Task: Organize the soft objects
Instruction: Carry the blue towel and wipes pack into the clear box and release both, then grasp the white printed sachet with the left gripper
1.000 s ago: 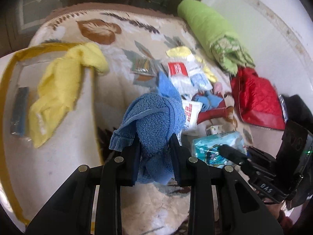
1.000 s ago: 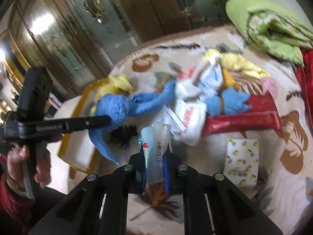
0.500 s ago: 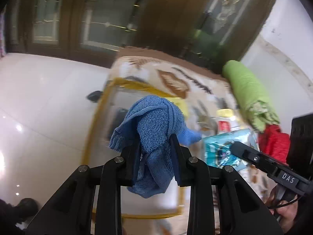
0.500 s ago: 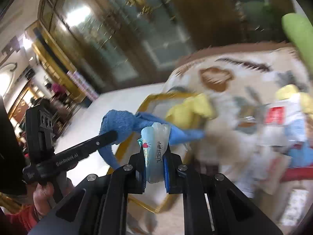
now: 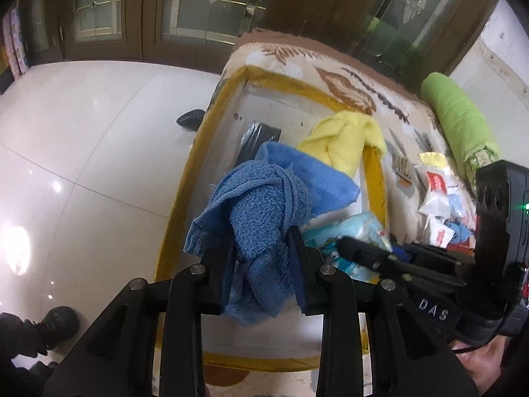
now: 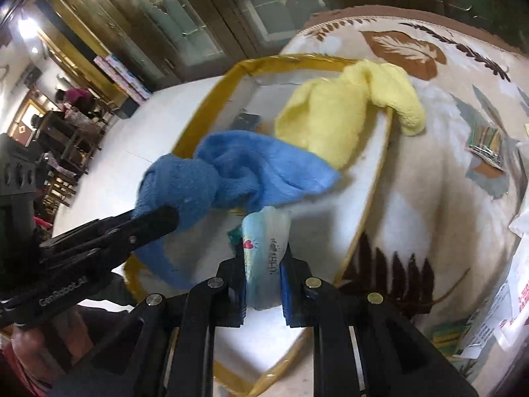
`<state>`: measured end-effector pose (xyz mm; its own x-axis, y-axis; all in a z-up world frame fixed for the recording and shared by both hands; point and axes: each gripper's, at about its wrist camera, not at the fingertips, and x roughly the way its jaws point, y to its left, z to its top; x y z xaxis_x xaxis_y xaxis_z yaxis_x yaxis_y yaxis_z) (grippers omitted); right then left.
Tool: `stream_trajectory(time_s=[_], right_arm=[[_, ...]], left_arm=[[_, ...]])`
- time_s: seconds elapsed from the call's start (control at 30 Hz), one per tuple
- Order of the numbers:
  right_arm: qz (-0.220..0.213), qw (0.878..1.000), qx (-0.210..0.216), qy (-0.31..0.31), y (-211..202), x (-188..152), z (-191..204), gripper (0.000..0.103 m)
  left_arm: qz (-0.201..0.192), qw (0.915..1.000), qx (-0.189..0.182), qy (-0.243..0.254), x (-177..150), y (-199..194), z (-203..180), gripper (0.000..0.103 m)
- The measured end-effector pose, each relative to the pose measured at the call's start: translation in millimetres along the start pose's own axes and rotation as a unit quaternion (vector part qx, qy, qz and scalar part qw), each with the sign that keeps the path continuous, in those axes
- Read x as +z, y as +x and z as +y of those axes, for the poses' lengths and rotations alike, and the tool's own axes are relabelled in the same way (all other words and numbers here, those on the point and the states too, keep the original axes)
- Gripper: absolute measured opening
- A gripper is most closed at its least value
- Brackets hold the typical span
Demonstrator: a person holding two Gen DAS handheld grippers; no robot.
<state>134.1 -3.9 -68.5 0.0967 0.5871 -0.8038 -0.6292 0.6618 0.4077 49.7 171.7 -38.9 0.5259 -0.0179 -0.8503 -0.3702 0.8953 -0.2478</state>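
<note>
Your right gripper (image 6: 263,292) hangs over the near end of the yellow-rimmed box (image 6: 370,198) with a pale blue tissue pack (image 6: 264,258) between its jaws. Those jaws have just been opening, and the pack stands upright between them, apparently only lightly held, so let it drop flat onto the white floor of the box rather than against the rim. Your left gripper (image 5: 261,273) is pinching the blue towel (image 5: 254,218), its loose end trailing further into the box; lower the bunched part over bare floor before you let go, so nothing drapes over the edge as the yellow cloth (image 6: 344,125) does at the far side. Both grippers tilt steeply downward and sit close together, the left one reaching in from the side. Beyond, on the leaf-print blanket (image 6: 429,172), more packets (image 5: 439,192) wait to be sorted
</note>
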Motion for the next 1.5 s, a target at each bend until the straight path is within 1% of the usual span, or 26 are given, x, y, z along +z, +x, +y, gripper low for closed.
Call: stream_trajectory(time_s=[0.03,0.1,0.13,0.17,0.2,0.27,0.33,0.4,0.5,0.6,0.73,0.8,0.87,0.9,0.97,1.0,1.07,1.1,1.2,1.23,1.3,1.4,1.43,1.5], right_arm=[[-0.007,1.000,-0.009,0.003,-3.2,-0.5,-2.3,0.020],[-0.014,1.000,-0.023,0.003,-7.7,-2.0,-6.8,0.022],[-0.018,1.000,-0.026,0.001,-9.7,-1.6,-7.6,0.025],[-0.024,0.999,-0.037,-0.003,-14.1,-2.5,-6.6,0.035],[-0.033,0.999,-0.043,-0.008,-18.4,-1.5,-5.2,0.040],[-0.047,0.998,-0.042,-0.010,-26.2,-1.5,-2.8,0.056],[-0.056,0.998,-0.041,-0.009,-31.2,1.2,-0.6,0.064],[-0.065,0.997,-0.043,-0.005,-35.1,4.6,1.0,0.064],[-0.090,0.996,-0.020,0.017,-51.0,4.9,-4.0,0.064],[-0.120,0.992,-0.009,0.037,-78.3,-6.9,-15.7,0.064],[-0.150,0.986,-0.028,0.063,-115.0,-26.5,-40.3,0.065],[-0.167,0.981,-0.056,0.078,-137.5,-42.5,-58.6,0.065],[-0.181,0.976,-0.071,0.102,-155.7,-59.0,-77.6,0.067],[-0.185,0.974,-0.071,0.114,-162.0,-64.7,-84.8,0.067],[-0.188,0.969,-0.071,0.144,-172.5,-80.6,-103.4,0.068],[-0.187,0.968,-0.075,0.150,-174.2,-86.0,-108.4,0.068],[-0.184,0.967,-0.088,0.155,-176.3,-95.0,-114.6,0.068],[-0.181,0.967,-0.094,0.155,-177.5,-99.0,-117.0,0.068],[-0.181,0.963,-0.135,0.149,-182.7,-110.4,-123.6,0.068],[-0.183,0.961,-0.153,0.143,-185.5,-114.6,-125.6,0.068],[-0.180,0.959,-0.164,0.143,-190.7,-123.5,-131.3,0.068],[-0.178,0.959,-0.156,0.158,-192.3,-134.6,-142.1,0.068],[-0.179,0.957,-0.157,0.163,-192.8,-137.8,-146.1,0.068],[-0.183,0.955,-0.157,0.173,-194.8,-142.1,-151.4,0.068]], left_arm=[[0.002,1.0000,0.004,0.003,0.5,2.7,-0.5,0.033],[0.003,0.9999,0.013,0.010,-0.6,5.7,-2.3,0.035],[0.003,0.9998,0.018,0.012,-1.2,6.2,-2.9,0.036],[0.003,0.9997,0.023,0.013,-1.5,6.4,-2.9,0.036],[-0.001,0.9995,0.028,0.012,-1.9,4.9,-3.0,0.036],[-0.009,0.9992,0.036,0.015,-1.8,0.5,-2.3,0.036],[-0.015,0.9988,0.043,0.017,-1.8,-3.2,-1.8,0.039],[-0.026,0.9982,0.050,0.022,-1.8,-10.4,-2.7,0.039],[-0.047,0.9961,0.065,0.037,-1.8,-24.0,-6.7,0.039],[-0.064,0.9950,0.061,0.047,-2.3,-37.9,-13.1,0.039],[-0.069,0.9952,0.037,0.059,-5.2,-51.1,-26.6,0.039],[-0.067,0.9957,0.014,0.062,-7.0,-56.0,-36.5,0.039],[-0.056,0.9959,-0.011,0.070,-7.7,-57.3,-50.1,0.039],[-0.046,0.9954,-0.019,0.082,-8.9,-56.6,-61.6,0.039],[-0.038,0.9929,-0.019,0.112,-12.3,-54.9,-84.6,0.039],[-0.033,0.9916,-0.024,0.122,-14.8,-54.0,-94.2,0.039],[-0.015,0.9902,-0.047,0.131,-19.3,-48.0,-112.9,0.039],[0.002,0.9892,-0.059,0.135,-21.4,-40.7,-124.2,0.039],[0.041,0.9860,-0.076,0.143,-25.1,-22.8,-145.7,0.039],[0.050,0.9849,-0.076,0.147,-26.5,-18.1,-151.9,0.039],[0.062,0.9833,-0.070,0.156,-28.5,-6.6,-163.3,0.039],[0.071,0.9794,-0.072,0.175,-35.3,2.9,-172.7,0.039],[0.082,0.9785,-0.070,0.176,-37.8,8.6,-175.0,0.039],[0.092,0.9780,-0.074,0.172,-41.1,14.8,-175.9,0.039]])
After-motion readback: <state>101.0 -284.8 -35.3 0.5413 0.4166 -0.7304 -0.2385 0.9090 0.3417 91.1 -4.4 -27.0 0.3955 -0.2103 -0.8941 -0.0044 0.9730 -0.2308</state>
